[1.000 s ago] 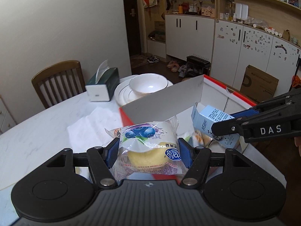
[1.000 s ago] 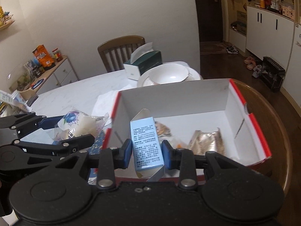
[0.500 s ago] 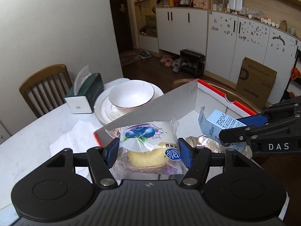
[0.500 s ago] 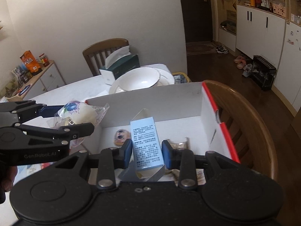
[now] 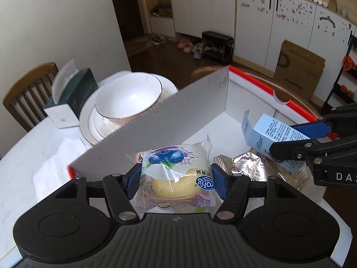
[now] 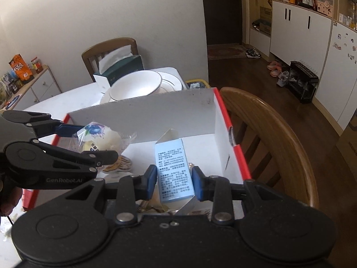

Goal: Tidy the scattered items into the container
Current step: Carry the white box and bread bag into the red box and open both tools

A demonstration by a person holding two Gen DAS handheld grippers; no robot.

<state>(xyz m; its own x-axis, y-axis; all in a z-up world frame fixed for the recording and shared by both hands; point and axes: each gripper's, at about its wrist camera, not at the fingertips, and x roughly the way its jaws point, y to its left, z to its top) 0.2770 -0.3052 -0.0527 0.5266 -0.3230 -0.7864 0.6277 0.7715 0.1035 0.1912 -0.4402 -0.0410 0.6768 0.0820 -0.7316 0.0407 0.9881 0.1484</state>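
On the white table [image 5: 26, 147], over the red-edged box [image 6: 223, 116], we hold the blueberry cake packet [image 5: 176, 176] clamped in our left gripper [image 5: 176, 179] and the blue carton [image 6: 173, 169] pinched in our right gripper [image 6: 173, 182], and should lower both before letting go.

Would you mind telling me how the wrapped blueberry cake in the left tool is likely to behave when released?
The blueberry cake looks soft and light, so the left tool probably dents it slightly. Its glossy wrapper may slip. Released over the box, it should flop, not roll.
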